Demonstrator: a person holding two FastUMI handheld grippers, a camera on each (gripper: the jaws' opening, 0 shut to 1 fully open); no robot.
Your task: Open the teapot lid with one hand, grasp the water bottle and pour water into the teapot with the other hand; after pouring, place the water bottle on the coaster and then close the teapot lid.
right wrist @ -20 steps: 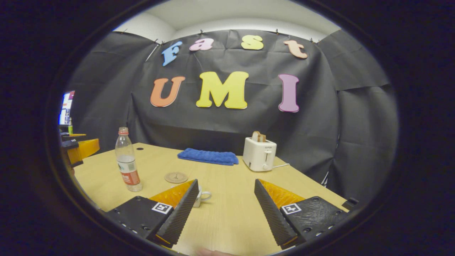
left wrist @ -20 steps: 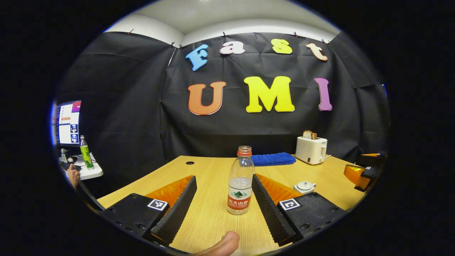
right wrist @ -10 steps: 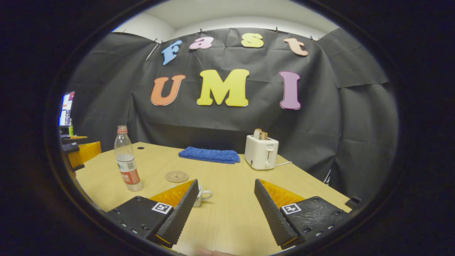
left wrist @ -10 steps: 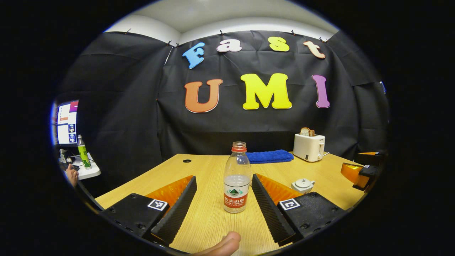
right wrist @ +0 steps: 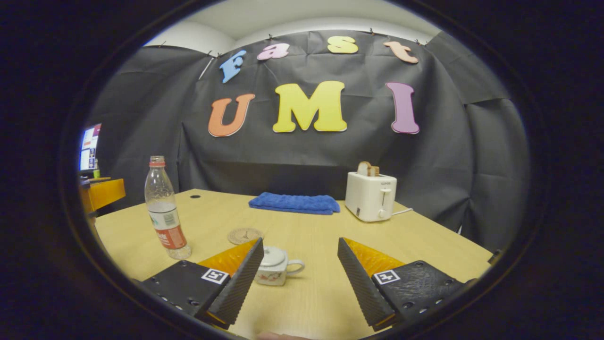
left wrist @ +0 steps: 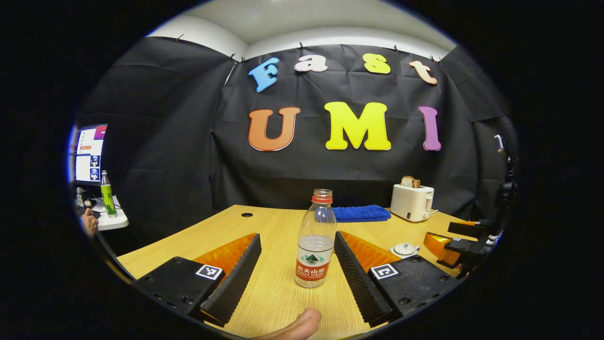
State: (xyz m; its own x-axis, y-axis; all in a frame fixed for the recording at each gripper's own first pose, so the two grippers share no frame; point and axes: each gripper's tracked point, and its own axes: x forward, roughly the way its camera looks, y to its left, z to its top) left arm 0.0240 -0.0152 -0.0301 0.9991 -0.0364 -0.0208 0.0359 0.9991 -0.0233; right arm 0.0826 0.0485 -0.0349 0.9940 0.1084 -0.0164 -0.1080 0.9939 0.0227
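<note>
The water bottle (left wrist: 315, 245) stands upright on the counter (left wrist: 278, 293), uncapped and partly filled, between the two fingers of the left tongs (left wrist: 298, 274) — close to the right-hand finger (left wrist: 356, 278), though whether it touches cannot be told, and apart from the left-hand one. These tongs are spread wide and grip nothing. In the right gripper view the same water bottle (right wrist: 163, 210) stands at the left of the counter (right wrist: 311, 297).

Near the water bottle, to its right in the right gripper view, lies the round coaster (right wrist: 244, 235), flat and bare. Just in front of the coaster sits the small white teapot (right wrist: 276, 265), lid on, its handle turned away from the water bottle. The teapot is partly behind the left-hand finger (right wrist: 238, 283) of the right tongs (right wrist: 298, 278), whose fingers stand wide apart and hold nothing. In the left gripper view the teapot (left wrist: 404, 249) shows to the right of the water bottle, past the finger, and the right tongs (left wrist: 460, 245) hover beyond it near the counter's edge.

Behind the water bottle, by the wall, lies a folded blue towel (right wrist: 295, 203); further from the bottle stands a white toaster (right wrist: 370, 196) with bread in its slot. Far to the left of the water bottle in the left gripper view — off the counter — are a monitor (left wrist: 88, 153), a green bottle (left wrist: 107, 193) and a person's hand (left wrist: 88, 222). A fingertip (left wrist: 295, 326) shows at the lower edge, in front of the water bottle.
</note>
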